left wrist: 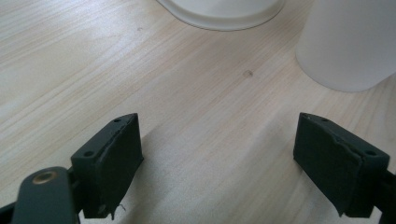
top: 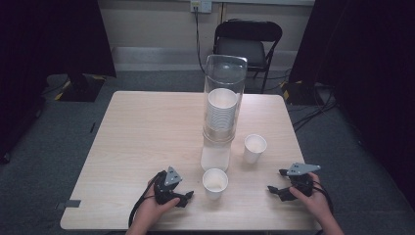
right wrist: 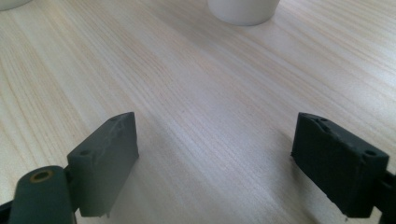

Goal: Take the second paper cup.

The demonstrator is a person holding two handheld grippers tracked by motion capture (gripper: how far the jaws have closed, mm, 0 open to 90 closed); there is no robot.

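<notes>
Two hand-held grippers, left gripper point(top: 188, 196) and right gripper point(top: 272, 189), are resting on the pale wood surface point(top: 147, 142) with jaws wide and empty, flanking a light, thin, crushable paper cup point(top: 215, 182) that is probably best pinched gently mid-wall.

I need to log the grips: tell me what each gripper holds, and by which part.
Nothing is held. The left gripper and the right gripper both stand open over bare table, apart from the cups.
</notes>
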